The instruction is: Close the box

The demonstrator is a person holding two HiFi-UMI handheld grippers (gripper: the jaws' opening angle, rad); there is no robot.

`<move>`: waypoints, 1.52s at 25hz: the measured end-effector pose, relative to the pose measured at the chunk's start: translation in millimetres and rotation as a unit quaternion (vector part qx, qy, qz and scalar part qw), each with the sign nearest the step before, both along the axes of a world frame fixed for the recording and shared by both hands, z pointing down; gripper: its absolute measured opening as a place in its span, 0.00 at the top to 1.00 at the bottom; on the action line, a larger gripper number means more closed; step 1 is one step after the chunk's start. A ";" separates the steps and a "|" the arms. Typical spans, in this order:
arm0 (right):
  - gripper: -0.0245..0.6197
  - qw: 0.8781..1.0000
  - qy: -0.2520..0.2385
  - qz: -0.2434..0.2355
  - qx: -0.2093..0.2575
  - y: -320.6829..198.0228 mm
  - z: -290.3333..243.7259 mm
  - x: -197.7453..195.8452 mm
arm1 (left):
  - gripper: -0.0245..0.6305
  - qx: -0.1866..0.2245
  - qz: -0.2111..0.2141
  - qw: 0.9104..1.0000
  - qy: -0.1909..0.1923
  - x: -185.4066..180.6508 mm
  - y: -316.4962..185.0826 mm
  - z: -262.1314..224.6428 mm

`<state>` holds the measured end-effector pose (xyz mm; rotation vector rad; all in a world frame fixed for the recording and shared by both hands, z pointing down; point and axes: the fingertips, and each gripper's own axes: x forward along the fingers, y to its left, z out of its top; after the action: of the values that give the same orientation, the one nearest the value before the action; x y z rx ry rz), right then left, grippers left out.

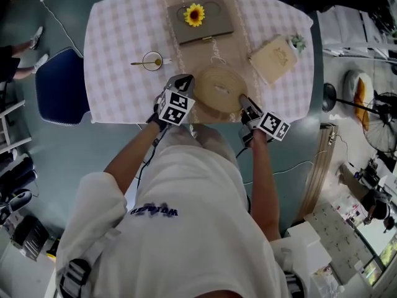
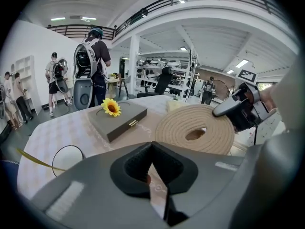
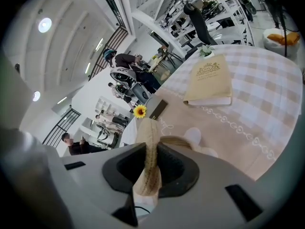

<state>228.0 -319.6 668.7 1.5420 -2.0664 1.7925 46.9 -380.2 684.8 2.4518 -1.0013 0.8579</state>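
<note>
Right gripper (image 1: 243, 99): clamped on the rim of the round woven lid (image 1: 217, 89). In its own view the lid stands edge-on between the jaws, with a pad on each face. Grip point is at roughly 4 o'clock on the lid.

Left gripper (image 1: 185, 82): jaws closed to a narrow slit, tips meeting, nothing between them. It sits just beside the lid's rim at about 10 o'clock. I can't tell if it's touching.

In the left gripper view the lid is tilted, with the gripped side higher. It has a small opening at its centre.

The lid is over the 6 o'clock edge of the table (image 1: 111, 54), on the beige runner (image 1: 214, 58). I can't make out whether a box body sits under it.

Other items, placed from the lid:
- 12 o'clock: flat grey box (image 1: 211, 31) at the far edge. Its lid is down, the clasp faces the near side, and a sunflower (image 1: 195, 14) lies on top.
- 2 o'clock: tan book-shaped box (image 1: 273, 59), closed, with a small plant (image 1: 298, 41) at its far corner.
- 10 o'clock: small round dish (image 1: 152, 61) with a gold spoon (image 1: 141, 63) across it, well clear of the lid.

A blue chair (image 1: 59, 85) stands at the table's 9 o'clock side.
</note>
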 end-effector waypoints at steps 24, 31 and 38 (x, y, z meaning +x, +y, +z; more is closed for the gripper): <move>0.85 0.999 0.042 -0.015 -0.027 1.8 32.6 7.9 | 0.96 -0.024 0.030 0.999 -0.024 20.2 1.4 28.9; 0.84 0.996 0.080 -0.034 -0.028 2.6 42.4 8.9 | 0.96 -0.027 0.027 0.999 -0.026 20.4 2.2 31.0; 0.82 0.991 0.119 -0.055 -0.031 4.7 51.0 9.8 | 0.96 -0.029 0.026 0.999 -0.023 21.3 1.6 31.2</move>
<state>237.7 -314.9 719.7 1.5092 -1.9271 1.5363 68.2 -378.5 716.0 2.4289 -0.9176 0.9520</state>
